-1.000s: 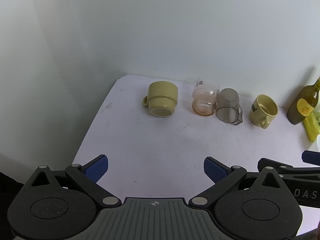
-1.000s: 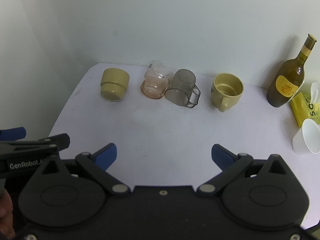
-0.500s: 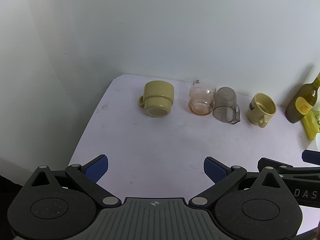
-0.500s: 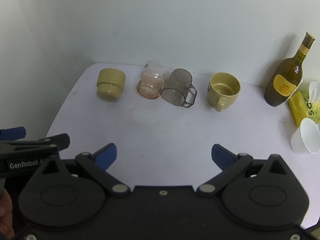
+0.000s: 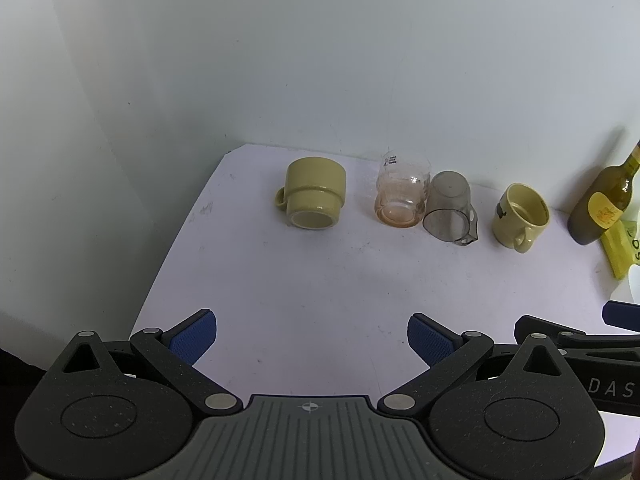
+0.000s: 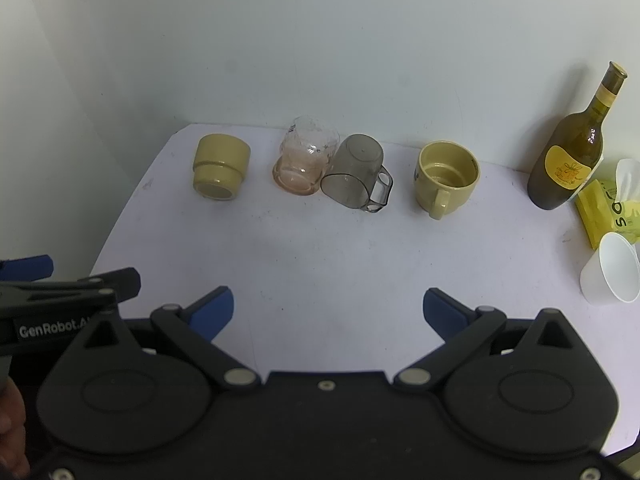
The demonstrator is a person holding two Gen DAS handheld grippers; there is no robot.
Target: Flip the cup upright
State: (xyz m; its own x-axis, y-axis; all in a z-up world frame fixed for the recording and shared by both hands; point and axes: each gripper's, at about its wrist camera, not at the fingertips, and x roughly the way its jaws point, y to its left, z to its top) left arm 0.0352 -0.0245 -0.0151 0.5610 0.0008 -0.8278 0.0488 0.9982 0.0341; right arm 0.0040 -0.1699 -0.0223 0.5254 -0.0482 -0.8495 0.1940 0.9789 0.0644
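Several cups stand in a row at the back of the white table. A yellow mug rests mouth down at the left. A clear pinkish glass is beside it, also mouth down. A smoky grey plastic cup leans tilted against the glass. A second yellow mug stands upright. My left gripper and right gripper are both open and empty, near the front edge, far from the cups.
A dark wine bottle stands at the back right with a yellow packet and a white paper cup beside it. White walls close the back and left. Each gripper shows at the edge of the other's view.
Both grippers have drawn back and risen slightly, so the cups look smaller and farther. Nothing on the table has moved.
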